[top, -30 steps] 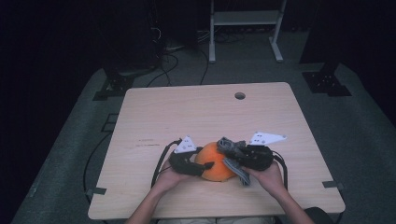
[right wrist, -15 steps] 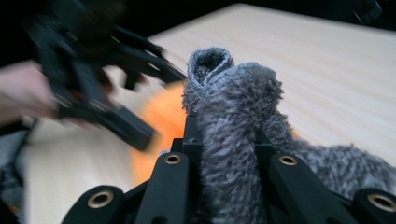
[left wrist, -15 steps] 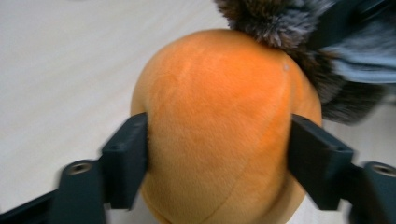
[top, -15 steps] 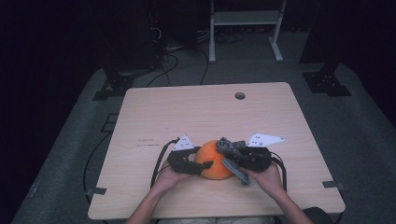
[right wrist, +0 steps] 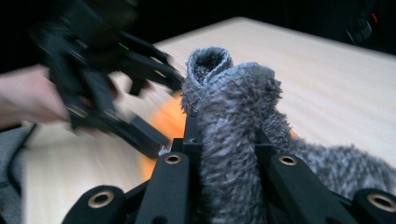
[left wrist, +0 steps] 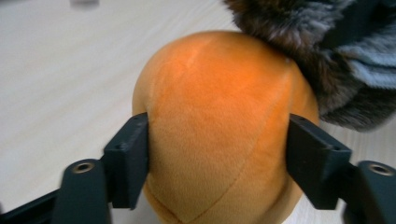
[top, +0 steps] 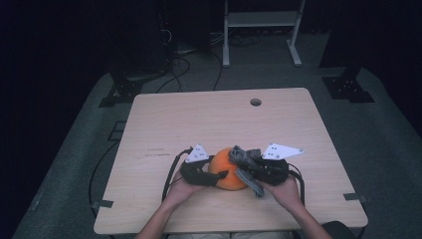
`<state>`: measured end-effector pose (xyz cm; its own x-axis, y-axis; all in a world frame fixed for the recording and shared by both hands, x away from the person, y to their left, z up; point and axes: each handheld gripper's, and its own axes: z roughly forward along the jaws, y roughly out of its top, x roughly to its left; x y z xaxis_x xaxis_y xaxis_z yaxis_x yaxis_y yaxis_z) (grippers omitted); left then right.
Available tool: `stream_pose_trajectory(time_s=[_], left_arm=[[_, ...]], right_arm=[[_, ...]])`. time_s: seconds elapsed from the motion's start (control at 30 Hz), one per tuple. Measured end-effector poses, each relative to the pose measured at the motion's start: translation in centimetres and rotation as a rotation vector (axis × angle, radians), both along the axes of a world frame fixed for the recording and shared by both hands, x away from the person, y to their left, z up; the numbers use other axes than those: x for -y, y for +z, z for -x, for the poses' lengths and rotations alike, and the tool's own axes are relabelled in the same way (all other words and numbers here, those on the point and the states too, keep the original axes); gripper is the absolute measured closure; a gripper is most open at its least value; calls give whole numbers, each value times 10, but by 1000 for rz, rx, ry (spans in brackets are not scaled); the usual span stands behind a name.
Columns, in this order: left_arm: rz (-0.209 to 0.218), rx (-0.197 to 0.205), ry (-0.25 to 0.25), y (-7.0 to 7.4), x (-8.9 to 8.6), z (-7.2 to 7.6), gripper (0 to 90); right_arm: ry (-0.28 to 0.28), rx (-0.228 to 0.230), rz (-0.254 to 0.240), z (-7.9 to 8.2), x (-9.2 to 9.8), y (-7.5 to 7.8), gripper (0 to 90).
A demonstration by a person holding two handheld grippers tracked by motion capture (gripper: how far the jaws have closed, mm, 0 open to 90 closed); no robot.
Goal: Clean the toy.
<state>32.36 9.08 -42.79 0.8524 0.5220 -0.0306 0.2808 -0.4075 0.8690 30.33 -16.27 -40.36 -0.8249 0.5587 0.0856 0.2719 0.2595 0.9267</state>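
The orange plush ball (top: 228, 170) lies on the wooden table (top: 209, 124), near the front edge, well in front of the round cable hole (top: 256, 102). It is roundish, so a clear long axis I cannot tell; in the left gripper view its body (left wrist: 219, 130) looks a little longer along the gripper's direction, with curved seams running over it.

A grey furry fabric piece (top: 245, 164) lies over the right side of the ball, touching it. It is a long strip; in the high view it runs from the top of the ball down toward the front edge of the table. In the right gripper view its folded end (right wrist: 219, 84) stands up between the jaws.

The left gripper (top: 215, 175) has its two jaws pressing on both sides of the ball; they have just been opening a little, with the ball between them. The right gripper (top: 251, 169) has its jaws narrow, clamped on the fabric piece.
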Motion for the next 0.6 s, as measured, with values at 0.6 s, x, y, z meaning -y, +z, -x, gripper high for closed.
stream_pose_trajectory(time_s=[0.6], left_arm=[[-35,130,-24,13,6,13,344]], right_arm=[[34,63,-12,8,-6,8,755]])
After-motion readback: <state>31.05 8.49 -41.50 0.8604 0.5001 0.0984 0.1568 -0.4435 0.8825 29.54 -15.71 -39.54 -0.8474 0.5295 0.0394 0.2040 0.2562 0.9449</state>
